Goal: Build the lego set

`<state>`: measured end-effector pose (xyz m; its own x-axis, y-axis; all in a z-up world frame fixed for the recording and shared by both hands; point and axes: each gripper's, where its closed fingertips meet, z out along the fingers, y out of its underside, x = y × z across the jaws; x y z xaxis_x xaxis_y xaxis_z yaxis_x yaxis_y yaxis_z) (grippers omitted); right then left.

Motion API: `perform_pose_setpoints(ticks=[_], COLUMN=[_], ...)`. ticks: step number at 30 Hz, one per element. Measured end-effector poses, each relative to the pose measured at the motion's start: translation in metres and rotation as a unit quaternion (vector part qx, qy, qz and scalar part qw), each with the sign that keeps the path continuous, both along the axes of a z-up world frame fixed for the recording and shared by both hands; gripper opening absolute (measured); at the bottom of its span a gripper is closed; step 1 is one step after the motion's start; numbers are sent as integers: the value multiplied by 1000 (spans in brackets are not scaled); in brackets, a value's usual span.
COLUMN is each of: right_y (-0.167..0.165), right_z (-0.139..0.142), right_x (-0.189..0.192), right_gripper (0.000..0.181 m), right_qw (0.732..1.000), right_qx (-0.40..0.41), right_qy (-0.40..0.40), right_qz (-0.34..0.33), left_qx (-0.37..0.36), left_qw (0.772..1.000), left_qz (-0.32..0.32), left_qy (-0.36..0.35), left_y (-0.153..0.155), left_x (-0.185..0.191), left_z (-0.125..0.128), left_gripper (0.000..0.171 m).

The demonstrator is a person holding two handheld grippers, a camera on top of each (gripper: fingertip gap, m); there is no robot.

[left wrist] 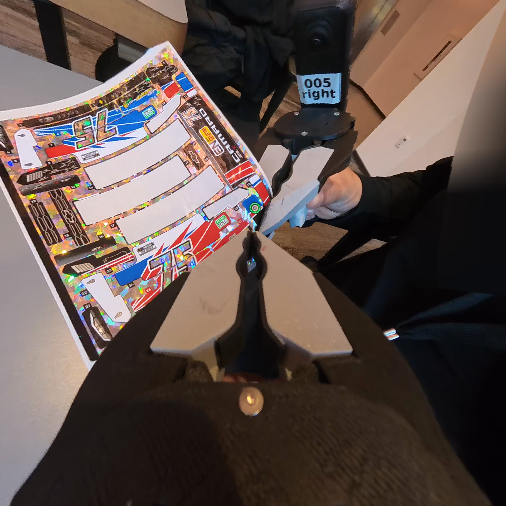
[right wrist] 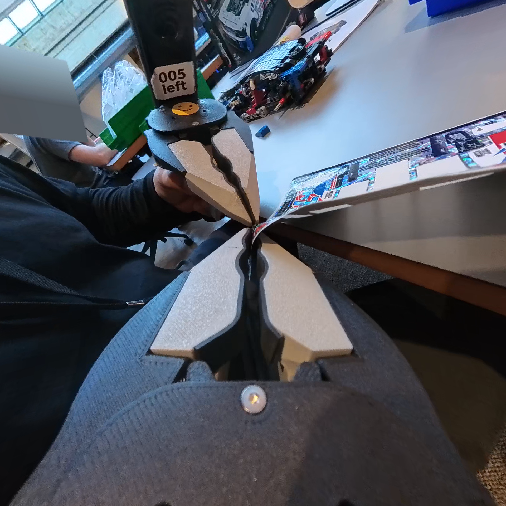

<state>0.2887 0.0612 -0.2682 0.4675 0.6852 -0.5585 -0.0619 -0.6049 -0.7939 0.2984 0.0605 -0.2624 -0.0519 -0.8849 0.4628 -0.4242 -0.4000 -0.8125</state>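
Observation:
A shiny sticker sheet [left wrist: 137, 178] with red, blue and white car decals is held up over the grey table's near edge, bent upward. My left gripper [left wrist: 253, 232] is shut on its near corner. My right gripper [right wrist: 252, 234] is shut on the same corner of the sheet [right wrist: 383, 175], tip to tip with the left gripper [right wrist: 253, 220]. The right gripper also shows in the left wrist view [left wrist: 264, 219], coming in from the right. A partly built lego car [right wrist: 284, 79] in black, blue and red lies farther back on the table.
A small blue brick [right wrist: 262, 132] lies on the grey table [right wrist: 383, 95] near the car. A lego box [right wrist: 246, 24], a green tray [right wrist: 123, 123] and clear plastic bags [right wrist: 120, 79] stand behind. A second person's arm [right wrist: 82, 153] is at the left. Both grippers' tips are close together, under 4 cm apart. My left tips are roughly 25 centimeters from the small blue brick [right wrist: 262, 132].

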Motion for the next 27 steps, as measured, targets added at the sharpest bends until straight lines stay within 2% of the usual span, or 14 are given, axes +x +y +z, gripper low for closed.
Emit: perform_pose_setpoints(ticks=[17, 27], right_y=[4, 16], right_z=[-2, -10], right_x=[5, 16], right_gripper=[0, 0], right_qw=[1000, 1000], right_qx=[-6, -17], right_qy=[3, -14], right_qz=[-10, -13], left_qx=[18, 29], left_qw=[999, 997], left_qz=[34, 67], left_qy=[-2, -14], left_y=[19, 42], left_x=[-6, -14], left_z=[5, 15], left_gripper=[0, 0])
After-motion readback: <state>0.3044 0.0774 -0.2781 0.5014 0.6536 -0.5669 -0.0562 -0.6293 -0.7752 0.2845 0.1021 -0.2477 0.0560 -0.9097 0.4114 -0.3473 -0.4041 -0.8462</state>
